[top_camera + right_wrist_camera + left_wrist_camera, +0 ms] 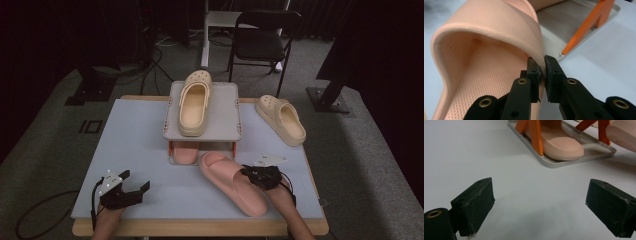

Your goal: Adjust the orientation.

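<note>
Pink rubber is sitting pinched between the two pads of my right gripper (542, 72): I am clamping the side wall of the pink slide sandal (234, 182) tightly, one jaw inside the shoe and one outside. In the high view that sandal is lying on the pale blue table top (135, 150), toe pointing toward eleven o'clock, heel toward five o'clock, and my right gripper (261, 176) is meeting it from three o'clock. Its toe is ending just beside the front edge of the grey rack (202, 131).

I am holding my left gripper (131, 187) at about eight o'clock from the rack, jaws spread wide with nothing but bare table between them. Through the left gripper view I am looking past both pads at the second pink sandal (559, 143), which is lying on the rack's lower tray between orange legs (536, 136).

One cream clog (193, 102) is resting on the rack's top shelf. The other cream clog (281, 119) is lying on the table at three o'clock from the rack, apart from it.
</note>
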A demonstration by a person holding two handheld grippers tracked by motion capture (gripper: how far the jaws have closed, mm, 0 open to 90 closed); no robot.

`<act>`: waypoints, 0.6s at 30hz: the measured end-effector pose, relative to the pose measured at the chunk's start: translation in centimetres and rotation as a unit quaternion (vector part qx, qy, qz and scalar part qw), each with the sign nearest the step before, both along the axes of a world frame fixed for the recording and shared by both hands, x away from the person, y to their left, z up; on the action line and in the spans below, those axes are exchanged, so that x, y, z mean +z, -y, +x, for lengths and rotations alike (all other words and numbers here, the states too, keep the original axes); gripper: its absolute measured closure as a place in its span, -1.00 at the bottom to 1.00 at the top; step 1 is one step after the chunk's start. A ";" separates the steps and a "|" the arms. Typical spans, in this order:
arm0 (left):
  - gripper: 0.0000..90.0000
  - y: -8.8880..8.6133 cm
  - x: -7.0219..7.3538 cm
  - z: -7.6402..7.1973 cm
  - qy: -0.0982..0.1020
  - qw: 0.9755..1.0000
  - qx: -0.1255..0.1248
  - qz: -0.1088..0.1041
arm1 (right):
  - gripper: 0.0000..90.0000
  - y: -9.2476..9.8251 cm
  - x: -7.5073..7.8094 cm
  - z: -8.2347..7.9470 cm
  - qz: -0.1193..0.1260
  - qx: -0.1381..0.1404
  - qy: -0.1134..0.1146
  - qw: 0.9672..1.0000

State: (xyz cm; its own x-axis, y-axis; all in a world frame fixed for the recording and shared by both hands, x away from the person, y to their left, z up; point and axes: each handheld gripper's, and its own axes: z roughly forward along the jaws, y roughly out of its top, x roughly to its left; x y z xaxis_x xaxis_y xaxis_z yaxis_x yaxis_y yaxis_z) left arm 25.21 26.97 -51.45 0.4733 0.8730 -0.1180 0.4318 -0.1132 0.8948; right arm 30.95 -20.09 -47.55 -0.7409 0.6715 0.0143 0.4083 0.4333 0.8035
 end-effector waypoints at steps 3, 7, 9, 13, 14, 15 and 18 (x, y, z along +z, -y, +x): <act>-0.82 0.2 0.1 0.2 0.003 1.000 -0.002 0.001 | 0.84 -0.1 -0.2 -0.1 -0.006 -0.020 0.000 1.000; -0.82 0.4 0.1 0.4 0.005 1.000 -0.008 -0.001 | 0.84 0.0 -0.2 -0.2 -0.008 -0.041 -0.002 0.999; -0.82 0.6 0.1 0.6 0.004 1.000 -0.011 0.000 | 0.84 -0.1 -0.2 -0.3 -0.010 -0.054 -0.004 0.998; -0.82 0.9 0.2 0.9 0.006 1.000 -0.016 -0.002 | 0.83 -0.3 -0.1 -0.4 -0.013 -0.074 -0.005 0.997; -0.82 1.0 0.2 1.0 0.006 1.000 -0.018 -0.002 | 0.83 -0.4 -0.1 -0.4 -0.010 -0.077 -0.008 0.997; -0.82 1.1 0.3 1.1 0.008 1.000 -0.020 0.000 | 0.83 -0.6 -0.1 -0.4 -0.009 -0.079 -0.009 0.997; -0.82 1.4 0.3 1.3 0.008 1.000 -0.024 0.000 | 0.83 -1.0 -0.1 -0.3 -0.007 -0.093 -0.012 0.996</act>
